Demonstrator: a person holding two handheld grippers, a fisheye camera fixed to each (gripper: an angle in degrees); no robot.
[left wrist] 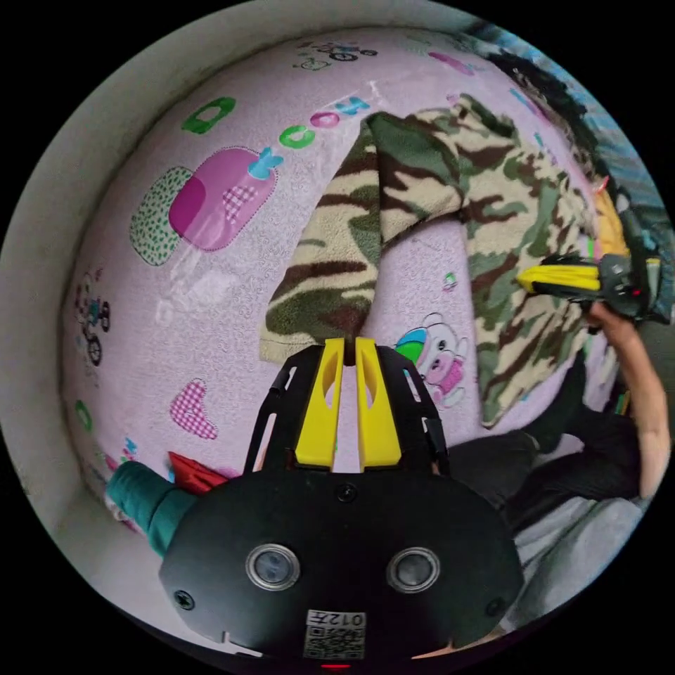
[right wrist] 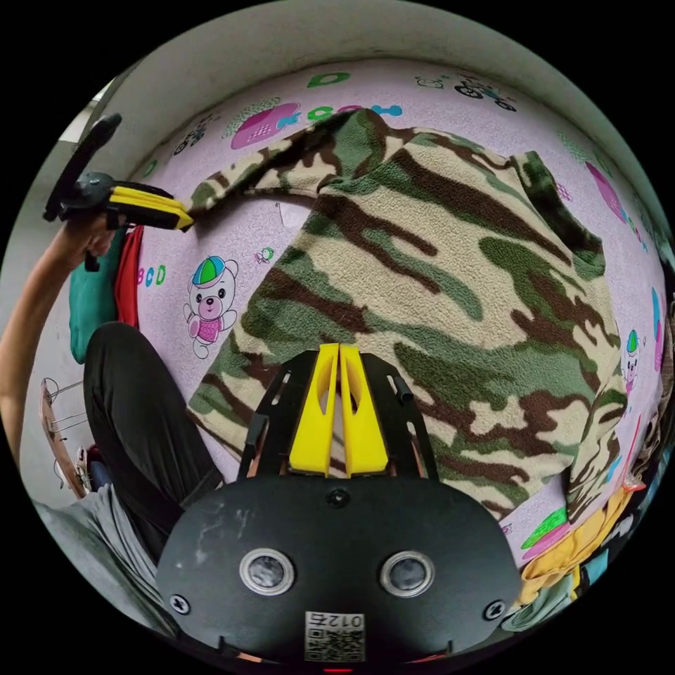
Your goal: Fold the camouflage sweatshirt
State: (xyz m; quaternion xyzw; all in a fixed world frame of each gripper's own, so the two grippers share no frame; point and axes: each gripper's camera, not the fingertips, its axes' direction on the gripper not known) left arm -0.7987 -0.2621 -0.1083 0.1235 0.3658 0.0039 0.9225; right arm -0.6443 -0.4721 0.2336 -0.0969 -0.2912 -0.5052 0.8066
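Underneath, pink cartoon-print mat [right wrist: 450,84]; camouflage sweatshirt [right wrist: 436,281] spread flat; wall [right wrist: 316,35] behind.

Left claw [left wrist: 349,346] clamped on sweatshirt sleeve [left wrist: 330,267]

The left gripper view looked down along its own jaws, close over a sleeve [left wrist: 330,267] on the pink mat [left wrist: 211,309]. The right gripper view looked down from close above the sweatshirt [right wrist: 436,295] body. Both took in the sweatshirt, mat and opposite gripper.
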